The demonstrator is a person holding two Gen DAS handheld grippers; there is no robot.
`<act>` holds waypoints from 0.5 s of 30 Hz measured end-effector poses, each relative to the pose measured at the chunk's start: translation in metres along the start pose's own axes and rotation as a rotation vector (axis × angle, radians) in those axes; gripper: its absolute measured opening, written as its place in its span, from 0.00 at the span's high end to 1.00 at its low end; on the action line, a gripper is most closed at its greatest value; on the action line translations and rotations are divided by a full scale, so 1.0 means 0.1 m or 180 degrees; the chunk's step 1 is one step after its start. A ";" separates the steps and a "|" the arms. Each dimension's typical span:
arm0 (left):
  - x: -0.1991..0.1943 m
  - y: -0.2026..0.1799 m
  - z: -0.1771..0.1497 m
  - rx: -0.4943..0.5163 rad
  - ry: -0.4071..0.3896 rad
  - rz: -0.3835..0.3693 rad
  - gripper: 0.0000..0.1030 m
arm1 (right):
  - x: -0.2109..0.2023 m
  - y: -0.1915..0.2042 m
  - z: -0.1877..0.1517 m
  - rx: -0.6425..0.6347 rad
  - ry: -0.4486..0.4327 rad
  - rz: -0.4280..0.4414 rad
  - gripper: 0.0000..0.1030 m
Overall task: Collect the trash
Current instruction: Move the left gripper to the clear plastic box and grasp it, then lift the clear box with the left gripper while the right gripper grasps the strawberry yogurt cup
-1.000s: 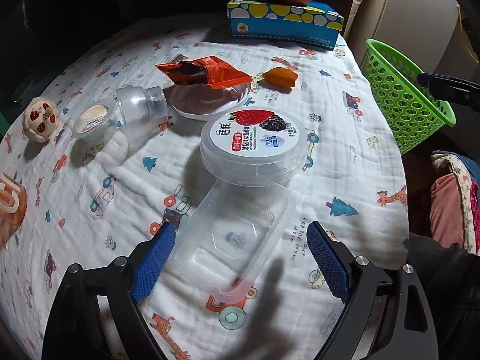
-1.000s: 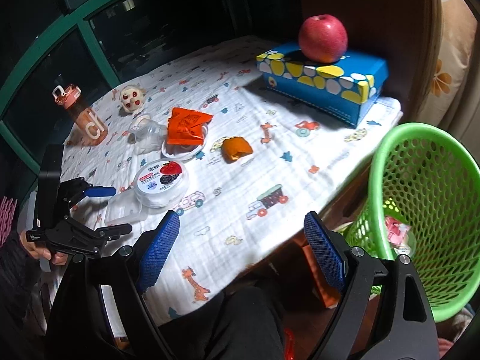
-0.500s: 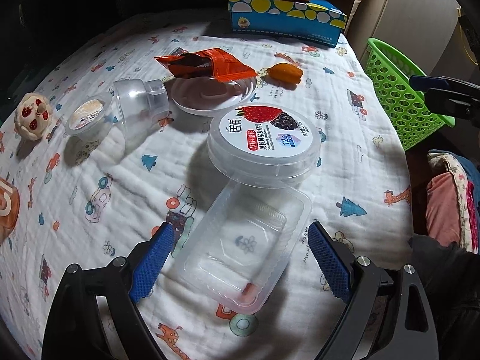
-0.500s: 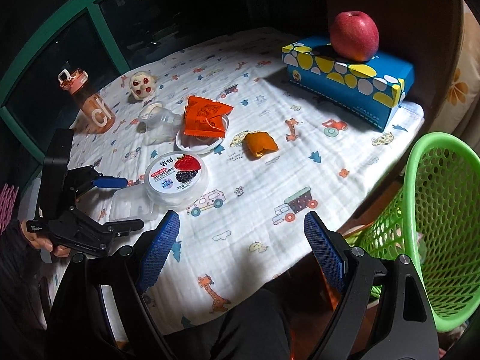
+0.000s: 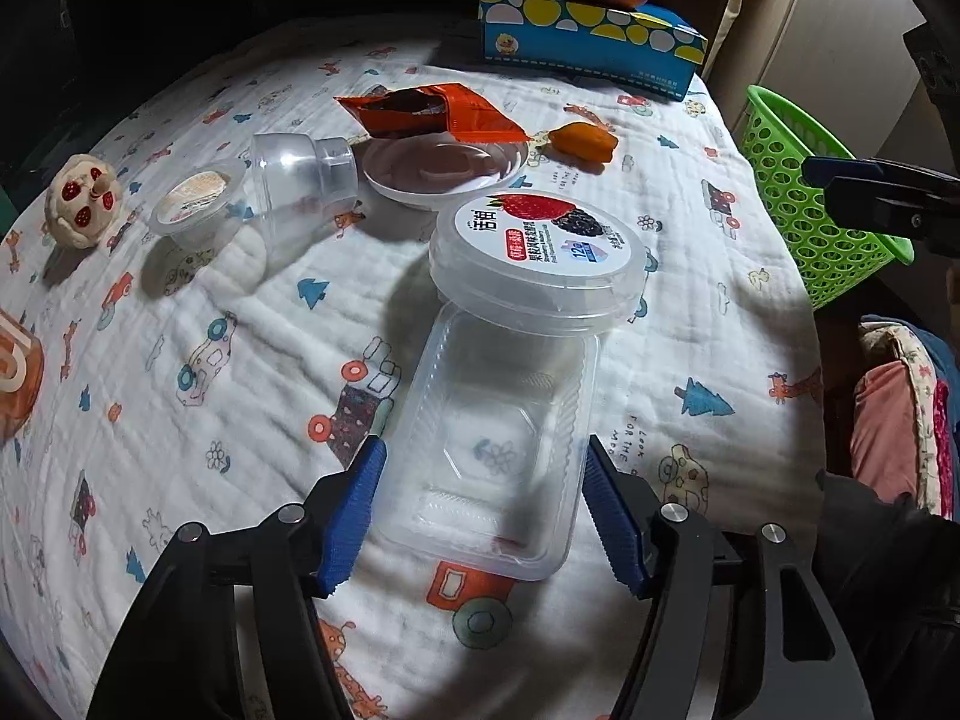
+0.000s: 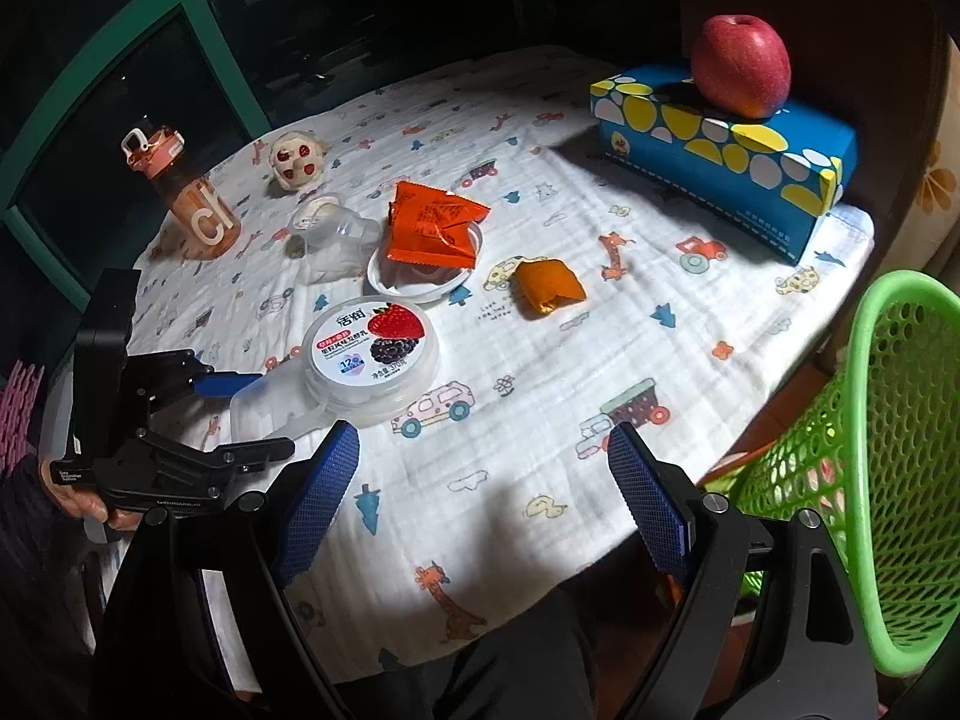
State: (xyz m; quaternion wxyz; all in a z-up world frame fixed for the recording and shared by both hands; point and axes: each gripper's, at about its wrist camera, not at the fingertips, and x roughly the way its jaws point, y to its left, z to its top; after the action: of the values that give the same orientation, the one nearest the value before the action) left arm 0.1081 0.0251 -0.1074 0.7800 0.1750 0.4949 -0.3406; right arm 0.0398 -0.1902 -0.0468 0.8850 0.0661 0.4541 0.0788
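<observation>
The left tongs [image 5: 483, 507] are coming down over the clear plastic tray [image 5: 498, 438] at the near edge of the bench [image 5: 210, 300], jaws closing with the tray between them; the blue pads sit right at its long sides, though I can't tell if they press on it. The tray's far end is tucked under the round yogurt tub [image 5: 537, 255] with the strawberry label. Beyond that lie an orange snack wrapper [image 5: 429, 111] resting on a clear lid [image 5: 444, 171], a small orange wrapper [image 5: 585, 141], a tipped clear cup [image 5: 297, 171] and a little sealed cup [image 5: 195, 198]. The right tongs [image 6: 489, 501] hang apart with nothing in them, over the bench's front edge. The green mesh basket [image 6: 888, 438] stands just off the bench to the right. An apple [image 6: 741, 66] sits on a blue tissue box [image 6: 720, 156] at the back
</observation>
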 end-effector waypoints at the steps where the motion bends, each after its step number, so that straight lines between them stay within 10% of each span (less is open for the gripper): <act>1: -0.02 0.00 -0.02 -0.0027 -0.0012 -0.0001 0.40 | 0.03 0.03 0.01 -0.0013 0.0011 0.0020 0.18; 15: -0.44 0.35 -0.32 -0.0584 -0.0125 0.0213 0.42 | 0.57 0.46 0.14 -0.0225 0.0186 0.0294 0.18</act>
State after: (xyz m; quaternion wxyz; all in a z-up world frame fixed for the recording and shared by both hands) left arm 0.1000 0.0849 -0.0851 0.8133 0.1125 0.5024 -0.2710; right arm 0.0803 -0.1341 -0.0755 0.8685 0.0534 0.4732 0.1375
